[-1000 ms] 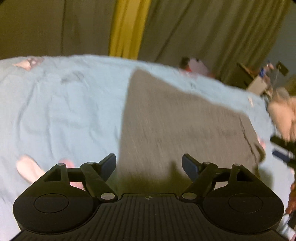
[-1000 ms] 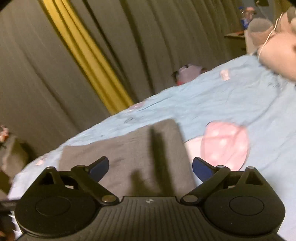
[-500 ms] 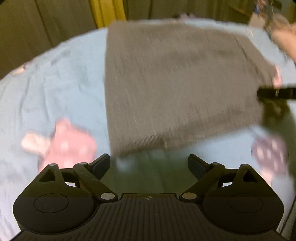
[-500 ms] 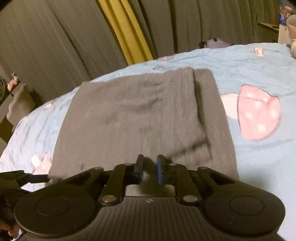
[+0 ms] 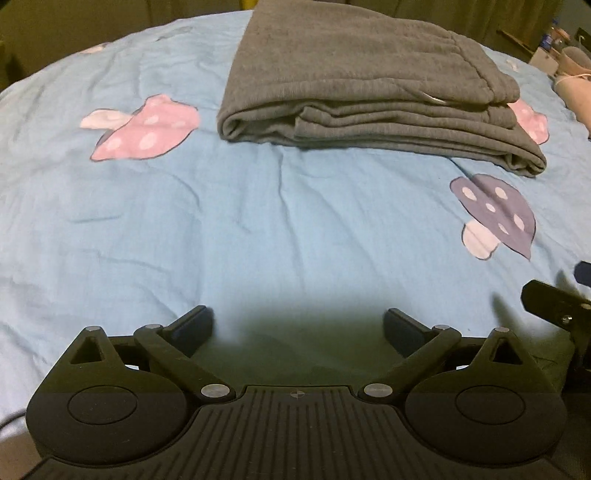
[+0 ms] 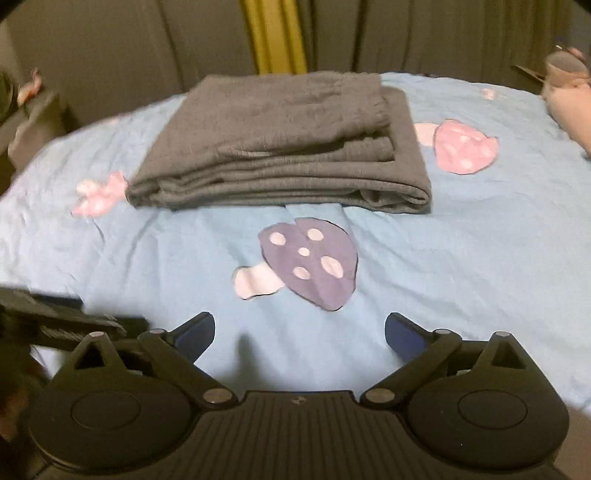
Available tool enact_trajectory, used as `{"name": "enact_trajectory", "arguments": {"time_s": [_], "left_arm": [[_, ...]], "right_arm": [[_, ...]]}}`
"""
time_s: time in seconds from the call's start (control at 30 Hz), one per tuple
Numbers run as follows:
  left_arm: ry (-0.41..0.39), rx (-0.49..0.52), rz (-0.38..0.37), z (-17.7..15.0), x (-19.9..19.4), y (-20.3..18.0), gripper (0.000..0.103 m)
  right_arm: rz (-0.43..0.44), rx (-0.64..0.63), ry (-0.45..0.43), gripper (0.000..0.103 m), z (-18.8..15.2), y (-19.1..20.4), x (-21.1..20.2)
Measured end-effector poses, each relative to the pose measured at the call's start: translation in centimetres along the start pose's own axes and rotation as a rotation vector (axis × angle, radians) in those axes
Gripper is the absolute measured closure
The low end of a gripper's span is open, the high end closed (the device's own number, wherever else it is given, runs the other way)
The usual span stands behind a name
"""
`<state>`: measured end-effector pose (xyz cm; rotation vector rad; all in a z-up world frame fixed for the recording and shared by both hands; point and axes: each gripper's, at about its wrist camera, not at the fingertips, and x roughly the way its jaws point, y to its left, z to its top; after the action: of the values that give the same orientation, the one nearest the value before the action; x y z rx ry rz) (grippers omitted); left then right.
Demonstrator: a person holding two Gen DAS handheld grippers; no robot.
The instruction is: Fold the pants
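- Your grey pants [image 5: 362, 74] lie folded into a thick, roughly rectangular stack of several layers on the bed, far side from both grippers; the knit looks soft and finely ribbed, with rounded fold edges facing you.
- They rest on a light blue bedsheet [image 5: 258, 221], wrinkled cotton-like cloth printed with flat mushroom shapes: a pink mushroom [image 5: 144, 127] just left of the stack, a purple mushroom [image 6: 306, 266] in front of it.
- Behind the bed hang dull pleated curtains [image 6: 110, 44] with a yellow strip [image 6: 275, 35].
- Your left gripper [image 5: 298, 328] has its fingers spread wide apart, holding nothing, low over bare sheet, well short of the pants.
- Your right gripper [image 6: 300, 332] is likewise spread wide and empty, above the sheet near the purple mushroom, clear of the stack.
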<state>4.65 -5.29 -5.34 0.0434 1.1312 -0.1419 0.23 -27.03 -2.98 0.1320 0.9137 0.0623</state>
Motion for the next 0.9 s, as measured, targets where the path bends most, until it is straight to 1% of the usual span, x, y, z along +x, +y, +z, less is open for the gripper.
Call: {"name": "enact_trajectory", "arguments": {"time_s": [0.1,0.17,0.2,0.23,0.3,0.33,0.4,0.47,0.53,0.63,0.77,0.83,0.9], "left_arm": [[-0.001,0.005,0.031,-0.7,-0.5,-0.8,0.001],[-0.005,-0.003,0.033,-0.9,-0.8,-0.9,0.001],[-0.013,-0.013,0.028,-1.1,-1.1,-0.9,0.001],[-0.024,-0.022,0.022,-1.1,-1.4,-0.9,0.001],[-0.059,-0.037,0.012,-1.3,-2.3,-0.9,0.001],[-0.081,-0.033,0.018,-1.3,-2.7,-0.9,0.001],[-0.151,-0.011,0.069,-1.4,-3.9,-1.2,0.001],[-0.221,0.023,0.121,-1.5,-5.0,-1.6,0.001],[-0.248,0.048,0.145,-1.3,-5.6,-2.0,0.001],[-0.243,0.06,0.145,-0.9,-6.0,-2.1,0.0],[-0.228,0.05,0.099,-0.2,-6.6,-1.7,0.0],[-0.205,0.044,0.08,0.1,-6.8,-1.4,0.0],[-0.202,0.039,0.069,0.3,-7.2,-1.0,0.0]], "right_arm": [[-0.057,0.021,-0.069,0.004,-1.2,0.6,-1.6],[-0.086,0.019,-0.077,0.004,-1.9,0.9,-2.3],[-0.084,0.015,-0.075,0.004,-1.9,0.9,-2.5],[-0.063,-0.001,-0.07,0.004,-2.0,1.0,-3.0],[-0.02,-0.015,-0.075,0.004,-2.0,1.0,-3.5],[-0.016,-0.01,-0.088,0.004,-2.1,1.0,-4.0],[-0.044,-0.005,-0.102,0.004,-2.1,1.1,-4.4],[-0.076,-0.013,-0.099,0.004,-1.8,1.2,-4.6],[-0.089,-0.007,-0.087,0.004,-1.3,1.3,-4.8],[-0.106,0.001,-0.106,0.004,-0.4,1.5,-5.6],[-0.12,-0.009,-0.136,0.004,0.7,1.9,-6.3],[-0.133,-0.01,-0.128,0.004,1.2,2.2,-6.1],[-0.146,-0.017,-0.091,0.004,1.7,2.5,-5.9]]}}
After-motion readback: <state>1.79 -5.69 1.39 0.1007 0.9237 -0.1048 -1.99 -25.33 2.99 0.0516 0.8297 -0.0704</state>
